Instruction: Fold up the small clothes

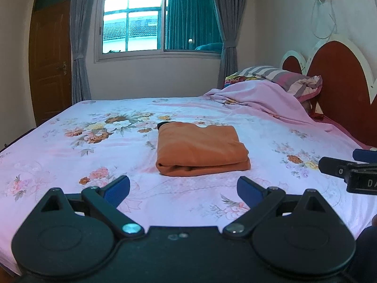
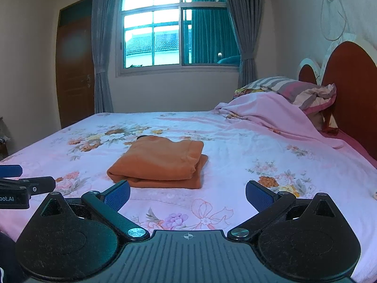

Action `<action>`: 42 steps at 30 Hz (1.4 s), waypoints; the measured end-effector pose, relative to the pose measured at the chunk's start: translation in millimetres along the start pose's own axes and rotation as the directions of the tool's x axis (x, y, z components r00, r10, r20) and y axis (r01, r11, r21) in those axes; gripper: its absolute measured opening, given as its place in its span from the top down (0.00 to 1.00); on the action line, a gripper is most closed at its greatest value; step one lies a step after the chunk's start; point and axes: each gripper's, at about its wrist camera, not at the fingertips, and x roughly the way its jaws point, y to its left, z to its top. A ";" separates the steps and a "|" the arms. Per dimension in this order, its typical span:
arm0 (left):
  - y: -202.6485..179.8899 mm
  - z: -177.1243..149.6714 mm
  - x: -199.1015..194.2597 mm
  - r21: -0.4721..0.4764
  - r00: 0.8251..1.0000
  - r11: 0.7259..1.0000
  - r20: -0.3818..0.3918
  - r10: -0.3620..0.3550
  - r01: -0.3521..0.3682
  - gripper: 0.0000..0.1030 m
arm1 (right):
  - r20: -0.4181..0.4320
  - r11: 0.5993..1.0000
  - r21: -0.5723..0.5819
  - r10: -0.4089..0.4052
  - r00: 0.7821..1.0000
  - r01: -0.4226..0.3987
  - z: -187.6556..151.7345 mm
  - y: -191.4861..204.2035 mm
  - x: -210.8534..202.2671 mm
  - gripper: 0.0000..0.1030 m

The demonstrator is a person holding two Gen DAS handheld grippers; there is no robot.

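A folded orange garment (image 1: pixel 200 151) lies in a neat rectangle on the pink floral bedsheet (image 1: pixel 70 155), with a bit of black showing at its far left corner. It also shows in the right wrist view (image 2: pixel 162 165). My left gripper (image 1: pixel 183 189) is open and empty, hovering just in front of the garment, apart from it. My right gripper (image 2: pixel 187 194) is open and empty, in front of the garment and a little to its right. Each gripper shows at the edge of the other's view, the right one (image 1: pixel 348 169) and the left one (image 2: pixel 21 184).
A rumpled pink blanket (image 1: pixel 264 99) and striped pillows (image 1: pixel 278 75) lie at the head of the bed by the red headboard (image 1: pixel 339 89). A window (image 1: pixel 155 18) with grey curtains and a wooden door (image 1: pixel 49 63) stand beyond the bed.
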 end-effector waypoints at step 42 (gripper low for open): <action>-4.2 -2.3 1.7 -0.004 0.999 0.999 -0.001 0.034 -0.034 0.06 | 0.001 1.000 0.003 -0.002 1.000 0.002 -2.1 -2.8 -3.0 0.00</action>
